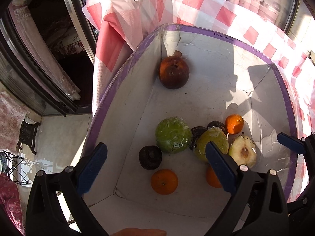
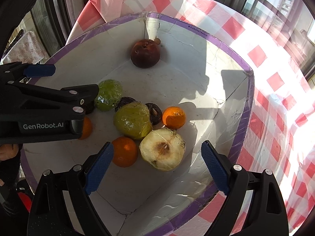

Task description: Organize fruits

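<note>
Halved pear (image 2: pixel 163 149): directly ahead between wide-open, empty right gripper (image 2: pixel 157 167) fingers; left gripper (image 1: pixel 157 169), also open, farther.

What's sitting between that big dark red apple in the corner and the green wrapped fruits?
Nothing: between the red apple and the wrapped green fruits lies only bare white box floor, seen in both wrist views.

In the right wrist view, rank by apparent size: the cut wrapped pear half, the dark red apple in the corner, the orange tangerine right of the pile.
1. Cut pear half, though nearest the camera.
2. Dark red apple, farthest away.
3. Orange tangerine, clearly smallest.
</note>
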`<state>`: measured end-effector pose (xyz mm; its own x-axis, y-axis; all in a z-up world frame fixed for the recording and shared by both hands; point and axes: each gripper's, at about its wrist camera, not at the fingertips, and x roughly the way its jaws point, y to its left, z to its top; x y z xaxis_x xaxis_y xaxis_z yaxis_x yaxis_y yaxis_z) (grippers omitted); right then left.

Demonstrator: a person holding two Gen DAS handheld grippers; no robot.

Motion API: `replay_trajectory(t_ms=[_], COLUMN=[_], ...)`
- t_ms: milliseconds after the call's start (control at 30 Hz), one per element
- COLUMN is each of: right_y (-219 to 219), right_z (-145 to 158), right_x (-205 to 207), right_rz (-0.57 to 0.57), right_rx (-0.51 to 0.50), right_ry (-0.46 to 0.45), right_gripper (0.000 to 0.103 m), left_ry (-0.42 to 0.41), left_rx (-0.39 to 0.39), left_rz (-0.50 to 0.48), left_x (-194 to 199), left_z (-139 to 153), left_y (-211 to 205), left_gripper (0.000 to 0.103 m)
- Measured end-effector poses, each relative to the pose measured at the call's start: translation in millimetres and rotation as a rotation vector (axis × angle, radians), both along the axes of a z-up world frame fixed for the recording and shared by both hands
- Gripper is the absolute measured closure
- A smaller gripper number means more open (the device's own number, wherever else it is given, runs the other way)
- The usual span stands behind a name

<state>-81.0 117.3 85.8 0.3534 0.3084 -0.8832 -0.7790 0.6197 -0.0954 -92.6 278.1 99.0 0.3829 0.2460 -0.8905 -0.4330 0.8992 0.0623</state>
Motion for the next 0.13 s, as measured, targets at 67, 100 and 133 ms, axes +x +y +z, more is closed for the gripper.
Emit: replay_trajectory(t_ms=[67,100,133], right_y=[-4,-8,-16], right_z=[3,6,12], right_x=[1,1,-1], right_rz=[0.006,0.012,0.011], right_rx=[0.039,0.073,0.120], right_ry=[0.013,0.024,0.025], right_gripper=[0.017,0.017,0.017], left_ry=[-0.001,-0.017,-0.051], left_rx=[0.038,0.057,0.078], left_rz=[0.033,0.058,0.072], left_x=[-2,-5,-9], left_z=[8,15,25], left_y=[-8,-13,-20], left_gripper=[0.003,0.003,0.003])
